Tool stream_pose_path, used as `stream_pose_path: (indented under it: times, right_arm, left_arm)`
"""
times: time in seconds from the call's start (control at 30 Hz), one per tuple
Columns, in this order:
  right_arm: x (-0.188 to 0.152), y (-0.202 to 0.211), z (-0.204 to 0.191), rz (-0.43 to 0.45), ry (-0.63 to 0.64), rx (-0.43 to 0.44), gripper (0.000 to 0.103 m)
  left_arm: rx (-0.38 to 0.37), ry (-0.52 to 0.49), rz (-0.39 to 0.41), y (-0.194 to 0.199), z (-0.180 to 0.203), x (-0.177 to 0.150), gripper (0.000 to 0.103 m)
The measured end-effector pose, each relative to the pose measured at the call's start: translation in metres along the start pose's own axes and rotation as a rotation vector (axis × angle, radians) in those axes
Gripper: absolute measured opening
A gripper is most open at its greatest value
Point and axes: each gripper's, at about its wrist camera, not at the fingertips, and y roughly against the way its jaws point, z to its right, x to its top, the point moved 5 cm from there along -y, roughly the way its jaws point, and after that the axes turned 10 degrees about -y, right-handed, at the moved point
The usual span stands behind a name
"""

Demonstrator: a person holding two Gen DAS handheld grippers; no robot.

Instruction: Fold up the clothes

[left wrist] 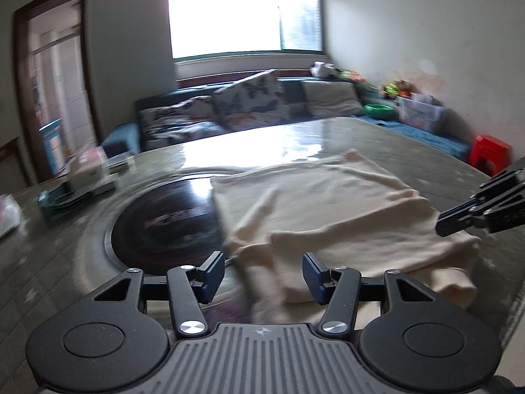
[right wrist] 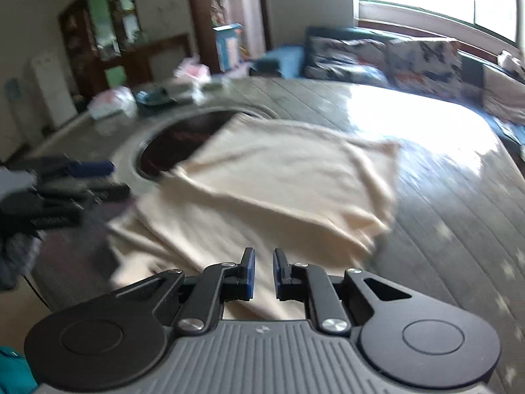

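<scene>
A cream garment [left wrist: 325, 216] lies partly folded on the grey table, also in the right wrist view [right wrist: 272, 190]. Its near edge hangs toward the table's front. My left gripper [left wrist: 262, 275] is open and empty, just above the garment's near left edge. My right gripper [right wrist: 263, 274] has its jaws a narrow gap apart with nothing between them, above the garment's near right edge. The right gripper also shows at the right edge of the left wrist view [left wrist: 459, 220], and the left gripper at the left of the right wrist view [right wrist: 88, 177].
A dark round inset [left wrist: 164, 226] sits in the table [left wrist: 410, 144] left of the garment. Boxes and packets [left wrist: 88, 177] crowd the far left of the table. A sofa with cushions [left wrist: 249, 105] stands behind, and a red stool [left wrist: 489, 154] at right.
</scene>
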Motion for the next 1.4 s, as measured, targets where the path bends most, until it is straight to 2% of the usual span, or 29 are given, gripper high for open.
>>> stream_pose_path:
  times: [0.1,0.2,0.3,0.43,0.6,0.77,0.97,1.07,1.17,1.27,1.4]
  right_arm:
    - [-0.012,0.000,0.016,-0.009,-0.026,-0.031,0.011]
    - [-0.022,-0.002,0.025,-0.015,-0.039,-0.040,0.012]
    - [-0.018,0.000,0.026,-0.005,-0.029,-0.039,0.012]
    - [-0.001,-0.002,0.027,0.045,-0.011,-0.043,0.012]
    - [0.021,-0.019,0.035,0.093,-0.031,-0.047,0.012]
    - [0.021,-0.037,0.052,0.058,-0.068,-0.079,0.012]
    - [0.030,-0.032,0.057,0.081,-0.072,-0.079,0.014]
    - [0.038,-0.045,0.064,0.082,-0.093,-0.090,0.016]
    - [0.037,-0.058,0.074,0.059,-0.112,-0.099,0.016]
    - [0.035,-0.053,0.075,0.063,-0.108,-0.098,0.016]
    - [0.027,-0.031,0.058,0.079,-0.019,-0.097,0.018]
  left_arm:
    - [-0.039,-0.042,0.000,-0.008,0.016,0.005,0.047]
    - [-0.041,-0.056,-0.024,-0.018,0.023,0.005,0.043]
    - [-0.046,-0.053,-0.040,-0.026,0.023,0.005,0.039]
    - [-0.058,-0.055,-0.022,-0.028,0.023,0.014,0.038]
    - [-0.070,-0.052,-0.050,-0.045,0.023,0.015,0.038]
    - [-0.077,-0.040,-0.094,-0.058,0.019,0.004,0.038]
    - [-0.096,-0.011,-0.082,-0.060,0.013,0.009,0.039]
    - [-0.095,-0.002,-0.092,-0.066,0.012,0.010,0.039]
    - [-0.095,-0.016,-0.090,-0.064,0.011,0.008,0.039]
    - [-0.103,-0.034,-0.075,-0.055,0.009,0.007,0.039]
    - [-0.122,-0.086,-0.049,-0.033,0.006,0.001,0.039]
